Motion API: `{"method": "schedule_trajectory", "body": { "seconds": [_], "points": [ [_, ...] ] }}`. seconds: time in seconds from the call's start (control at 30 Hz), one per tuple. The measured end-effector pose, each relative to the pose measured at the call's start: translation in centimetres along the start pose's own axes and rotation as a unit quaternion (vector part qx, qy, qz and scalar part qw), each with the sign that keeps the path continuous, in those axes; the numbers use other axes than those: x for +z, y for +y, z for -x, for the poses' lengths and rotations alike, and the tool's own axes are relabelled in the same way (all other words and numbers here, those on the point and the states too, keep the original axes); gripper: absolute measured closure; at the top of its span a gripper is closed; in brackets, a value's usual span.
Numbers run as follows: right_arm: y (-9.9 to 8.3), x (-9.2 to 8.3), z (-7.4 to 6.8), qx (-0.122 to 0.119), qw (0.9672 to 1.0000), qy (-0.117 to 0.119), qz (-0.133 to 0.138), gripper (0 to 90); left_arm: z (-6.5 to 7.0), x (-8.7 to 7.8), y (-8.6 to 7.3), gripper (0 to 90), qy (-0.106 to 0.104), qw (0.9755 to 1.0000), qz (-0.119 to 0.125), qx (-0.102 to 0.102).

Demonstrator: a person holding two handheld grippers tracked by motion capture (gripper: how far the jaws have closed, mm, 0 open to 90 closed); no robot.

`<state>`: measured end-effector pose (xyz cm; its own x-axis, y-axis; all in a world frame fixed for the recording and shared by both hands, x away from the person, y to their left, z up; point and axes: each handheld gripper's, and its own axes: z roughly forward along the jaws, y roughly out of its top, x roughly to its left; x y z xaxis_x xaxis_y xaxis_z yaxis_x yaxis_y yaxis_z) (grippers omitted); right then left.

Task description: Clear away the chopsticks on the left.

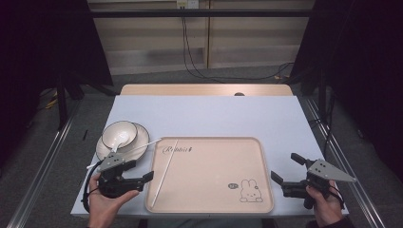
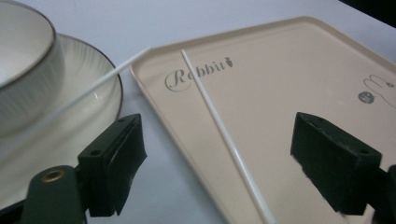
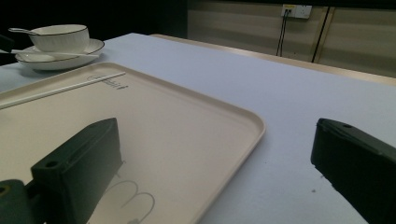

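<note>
On the tray's [image 1: 266, 156] left side lay one white chopstick [image 1: 165, 167], running lengthwise away from the person. Just beside it, the left gripper [image 1: 142, 179] gaped wide, empty; a second chopstick [image 1: 128, 152] rested across the saucer [image 1: 140, 137]. Far off, the right gripper [image 1: 285, 173] also stood open, holding nothing.

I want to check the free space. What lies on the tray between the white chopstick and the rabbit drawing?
Nothing: in the high view the tray is bare between the chopstick and the rabbit drawing.
</note>
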<state>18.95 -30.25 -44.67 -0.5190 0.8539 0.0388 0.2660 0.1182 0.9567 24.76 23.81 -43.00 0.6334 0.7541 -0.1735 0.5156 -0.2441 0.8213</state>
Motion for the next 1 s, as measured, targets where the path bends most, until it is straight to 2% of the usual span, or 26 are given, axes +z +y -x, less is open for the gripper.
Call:
{"method": "schedule_trajectory", "body": {
  "seconds": [0.03,0.07,0.13,0.17,0.23,0.3,0.33,0.37,0.4,0.47,0.57,0.63,0.67,0.7,0.73,0.77,0.8,0.83,0.9,0.93,1.0],
  "points": [
    [0.0,0.0,0.0,0.000,1.0000,0.000,0.000,1.2,-0.4,-0.3,0.0,14.6,-0.003,0.9999,0.001,0.012],
    [0.0,0.0,0.0,0.000,1.0000,0.000,0.000,1.2,-1.2,-0.9,0.1,11.6,-0.013,0.9996,0.013,0.019],
    [0.0,0.0,0.0,0.000,1.0000,0.000,0.000,1.2,-1.5,-1.2,0.1,10.4,-0.010,0.9994,0.018,0.027],
    [0.0,0.0,0.0,0.000,1.0000,0.000,0.000,1.2,-2.0,-1.8,0.2,9.0,-0.006,0.9988,0.033,0.036],
    [0.0,0.0,0.0,0.000,1.0000,-0.001,0.000,1.2,-2.5,-2.3,0.2,8.0,-0.005,0.9987,0.032,0.038],
    [0.0,0.0,0.0,0.000,1.0000,0.000,0.000,1.2,-3.4,-2.9,0.3,4.8,-0.013,0.9984,0.025,0.050],
    [0.0,0.0,0.0,0.000,1.0000,0.000,0.000,1.2,-4.3,-3.6,0.3,4.7,-0.021,0.9980,0.029,0.053],
    [0.0,0.0,0.0,0.000,1.0000,0.000,0.000,1.2,-4.3,-3.6,0.3,4.7,-0.021,0.9980,0.029,0.053],
    [0.0,0.0,0.0,-0.002,1.0000,-0.002,0.000,1.2,-5.2,-4.1,0.4,4.7,-0.033,0.9970,0.029,0.063],
    [0.0,0.0,0.0,-0.001,1.0000,-0.001,0.000,1.2,-5.6,-4.3,0.4,5.5,-0.029,0.9969,0.031,0.066],
    [0.0,0.0,0.0,-0.002,1.0000,-0.001,0.000,1.3,-7.2,-4.9,0.5,5.4,-0.024,0.9964,0.027,0.077],
    [0.0,0.0,0.0,-0.001,1.0000,0.000,-0.001,1.3,-8.1,-5.1,0.5,6.0,-0.023,0.9958,0.024,0.085],
    [0.0,0.0,0.0,-0.001,1.0000,0.000,-0.001,1.3,-8.1,-5.1,0.5,6.5,-0.023,0.9958,0.024,0.085],
    [0.0,0.0,0.0,-0.001,1.0000,-0.002,0.000,1.3,-8.8,-5.2,0.6,8.2,-0.023,0.9945,0.024,0.099],
    [0.0,0.0,0.0,-0.001,1.0000,-0.002,0.000,1.3,-8.8,-5.2,0.6,8.8,-0.023,0.9945,0.024,0.099],
    [0.0,0.0,0.0,-0.001,1.0000,-0.001,-0.001,1.3,-9.5,-5.2,0.7,11.5,-0.025,0.9932,0.023,0.112],
    [0.0,0.0,0.0,-0.001,1.0000,-0.001,-0.001,1.3,-9.5,-5.2,0.7,13.4,-0.025,0.9932,0.023,0.112],
    [0.0,0.1,0.0,-0.001,1.0000,-0.001,-0.001,1.3,-10.4,-5.0,0.7,14.6,-0.022,0.9929,0.014,0.116],
    [0.0,0.1,0.0,-0.001,1.0000,-0.001,-0.001,1.3,-11.2,-4.8,0.6,13.9,-0.023,0.9934,0.005,0.113],
    [0.0,0.1,0.0,-0.001,1.0000,-0.001,-0.001,1.3,-11.2,-4.8,0.6,16.8,-0.023,0.9934,0.005,0.113],
    [0.0,0.1,0.0,-0.001,1.0000,-0.002,-0.001,1.3,-12.0,-4.3,0.7,17.8,-0.024,0.9928,-0.012,0.116]
  ]
}}
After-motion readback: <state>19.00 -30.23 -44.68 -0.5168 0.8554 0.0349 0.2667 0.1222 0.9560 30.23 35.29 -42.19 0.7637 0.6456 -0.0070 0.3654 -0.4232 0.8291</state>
